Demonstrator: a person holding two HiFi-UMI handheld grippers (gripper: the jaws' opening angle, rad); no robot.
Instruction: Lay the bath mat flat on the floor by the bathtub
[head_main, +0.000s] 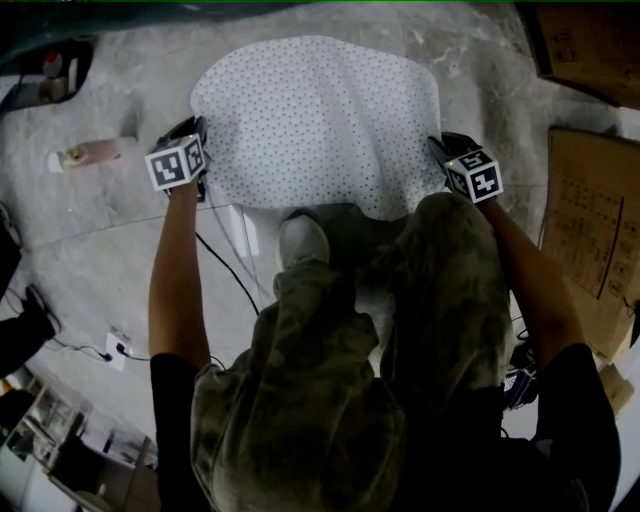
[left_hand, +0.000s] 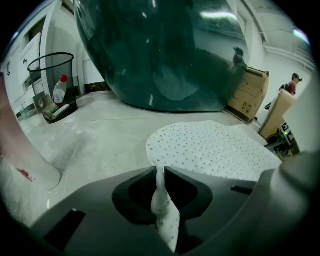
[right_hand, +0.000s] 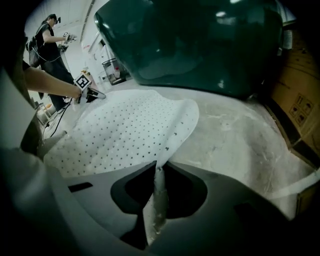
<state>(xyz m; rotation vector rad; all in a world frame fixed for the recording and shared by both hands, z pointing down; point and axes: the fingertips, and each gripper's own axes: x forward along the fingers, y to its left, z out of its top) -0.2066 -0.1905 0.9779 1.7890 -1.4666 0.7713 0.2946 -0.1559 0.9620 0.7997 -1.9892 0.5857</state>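
The left gripper (left_hand: 159, 170) and right gripper (right_hand: 159, 167) each clench a near corner of the white dotted bath mat (head_main: 320, 120). The mat spreads ahead of both on the concrete floor (head_main: 90, 240), before the dark green bathtub (left_hand: 160, 50). Far left of the left gripper stands a wire wastebasket (left_hand: 50, 70), its contents unclear. Beside it, a red-capped bottle (left_hand: 59, 90) stands in a low dark tray (left_hand: 64, 111). The person's knee (head_main: 300, 240) hides the mat's near edge.

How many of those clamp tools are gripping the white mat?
2. The left hand-held gripper pinches the near left corner of the white dotted bath mat; the right hand-held gripper pinches its near right corner. No other tool touches it.
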